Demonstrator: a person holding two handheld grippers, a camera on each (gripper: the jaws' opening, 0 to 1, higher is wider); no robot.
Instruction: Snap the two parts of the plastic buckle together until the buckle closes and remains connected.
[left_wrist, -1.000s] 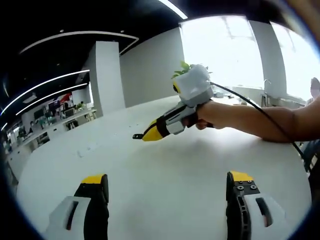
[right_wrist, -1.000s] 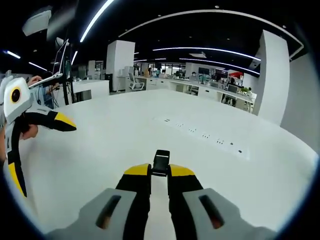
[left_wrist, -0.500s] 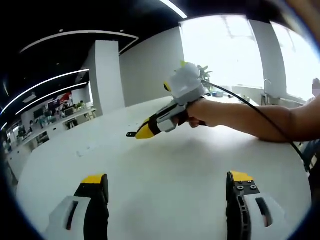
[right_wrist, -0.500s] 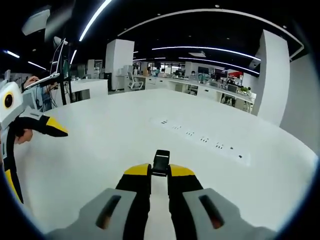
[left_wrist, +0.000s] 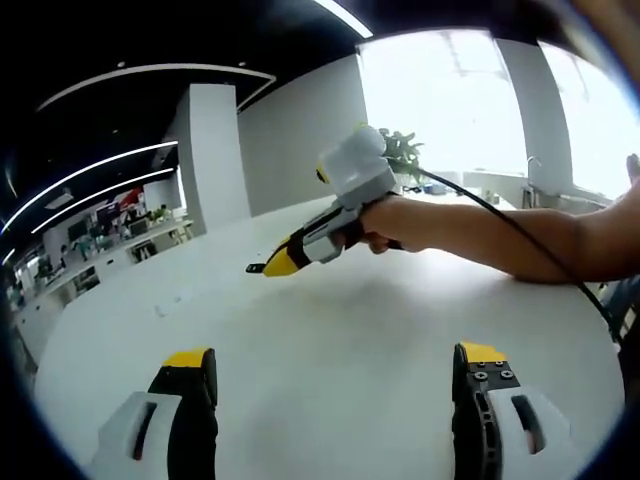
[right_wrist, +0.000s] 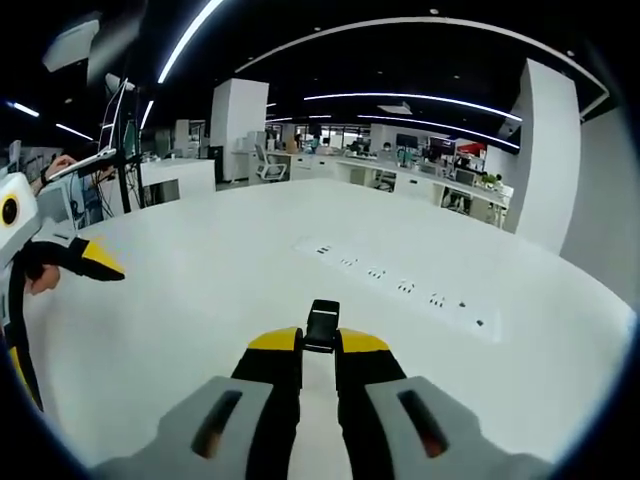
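White tabletop (right_wrist: 200, 300) is taking up most of both views, a big bare desk in an open office, with a row of small sockets (right_wrist: 400, 285) sitting flush in it ahead and to the right of the right gripper.

Next biggest thing: the right gripper (right_wrist: 320, 350) is hanging above the table with its yellow-tipped jaws pinched nearly together, and a black buckle part (right_wrist: 322, 325) is sticking out from between the tips, pointing forward. In the left gripper view you can see that same gripper coming in from the right with the person's hand (left_wrist: 395, 222) wrapped around the handle and a black cable (left_wrist: 520, 225) trailing off behind it.

The left gripper (left_wrist: 335, 375) is holding nothing at all, its jaws standing wide apart over bare table. It's also peeking in at the left edge of the right gripper view, well off to the side.

Progress-wise I'd say this is barely started. One half of the buckle is being gripped, but I can't spot the mating half anywhere, so finding and grabbing it, lining the two up and clicking them shut is all still left to do.
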